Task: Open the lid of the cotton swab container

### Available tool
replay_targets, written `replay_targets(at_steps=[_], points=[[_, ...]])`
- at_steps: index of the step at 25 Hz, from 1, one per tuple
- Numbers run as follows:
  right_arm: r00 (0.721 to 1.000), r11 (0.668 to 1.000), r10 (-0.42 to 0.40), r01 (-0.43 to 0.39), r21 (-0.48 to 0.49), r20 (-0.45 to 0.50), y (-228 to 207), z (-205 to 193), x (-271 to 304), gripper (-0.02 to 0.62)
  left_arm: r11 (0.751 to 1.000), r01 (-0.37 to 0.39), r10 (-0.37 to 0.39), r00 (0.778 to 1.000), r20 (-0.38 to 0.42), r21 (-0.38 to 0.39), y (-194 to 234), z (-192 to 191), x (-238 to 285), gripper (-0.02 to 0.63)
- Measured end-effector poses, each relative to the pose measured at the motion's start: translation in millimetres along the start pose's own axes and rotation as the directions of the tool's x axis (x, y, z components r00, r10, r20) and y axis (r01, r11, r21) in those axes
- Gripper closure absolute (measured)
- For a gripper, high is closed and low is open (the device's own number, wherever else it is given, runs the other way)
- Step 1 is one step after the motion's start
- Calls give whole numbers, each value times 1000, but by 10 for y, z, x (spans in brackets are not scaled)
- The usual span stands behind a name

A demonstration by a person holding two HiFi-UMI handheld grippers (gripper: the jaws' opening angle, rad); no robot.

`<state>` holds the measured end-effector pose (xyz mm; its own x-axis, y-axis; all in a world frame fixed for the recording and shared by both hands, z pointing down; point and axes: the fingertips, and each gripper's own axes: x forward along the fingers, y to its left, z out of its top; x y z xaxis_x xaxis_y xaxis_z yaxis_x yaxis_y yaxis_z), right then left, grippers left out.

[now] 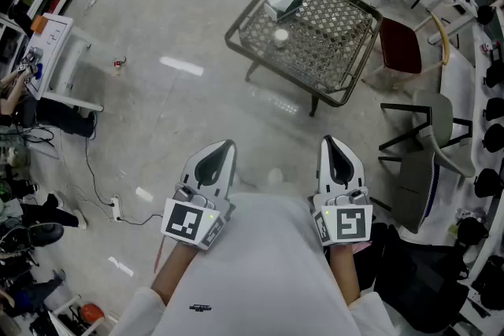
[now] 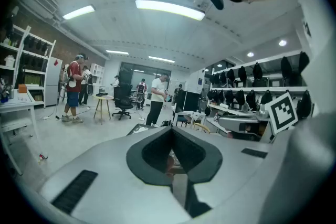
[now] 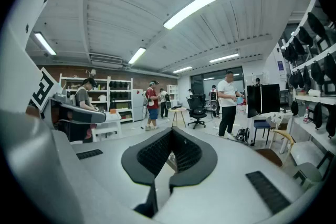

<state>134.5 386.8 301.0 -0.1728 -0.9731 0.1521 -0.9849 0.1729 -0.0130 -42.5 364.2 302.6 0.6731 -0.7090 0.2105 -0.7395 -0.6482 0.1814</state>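
Left tool (image 1: 223, 147) and right tool (image 1: 330, 142) held above the floor (image 1: 181, 118), well apart from the mesh bench (image 1: 337, 43).
A tissue box (image 1: 283, 2) and a small white container (image 1: 280, 35) are set on the bench.

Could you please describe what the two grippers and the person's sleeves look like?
The left gripper and right gripper are both pale grey, tapered shells with a black teardrop-shaped hollow on top. Each carries a cube with black-and-white square markers at the wrist end. The person wears a white top with white sleeves.
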Motion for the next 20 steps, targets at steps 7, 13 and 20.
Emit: replay_targets(at_steps=[7, 13, 20], points=[[1000, 1000, 18, -18, 14, 9, -323, -38, -151, 601, 1000, -19, 19, 1000, -14, 1, -309, -36, 156, 603], [998, 998, 20, -24, 55, 66, -608, -58, -245, 601, 999, -40, 40, 999, -11, 19, -529, -47, 296, 603], [997, 993, 39, -46, 113, 68, -683, -119, -127, 601, 997, -75, 74, 997, -36, -1, -486, -42, 360, 603]])
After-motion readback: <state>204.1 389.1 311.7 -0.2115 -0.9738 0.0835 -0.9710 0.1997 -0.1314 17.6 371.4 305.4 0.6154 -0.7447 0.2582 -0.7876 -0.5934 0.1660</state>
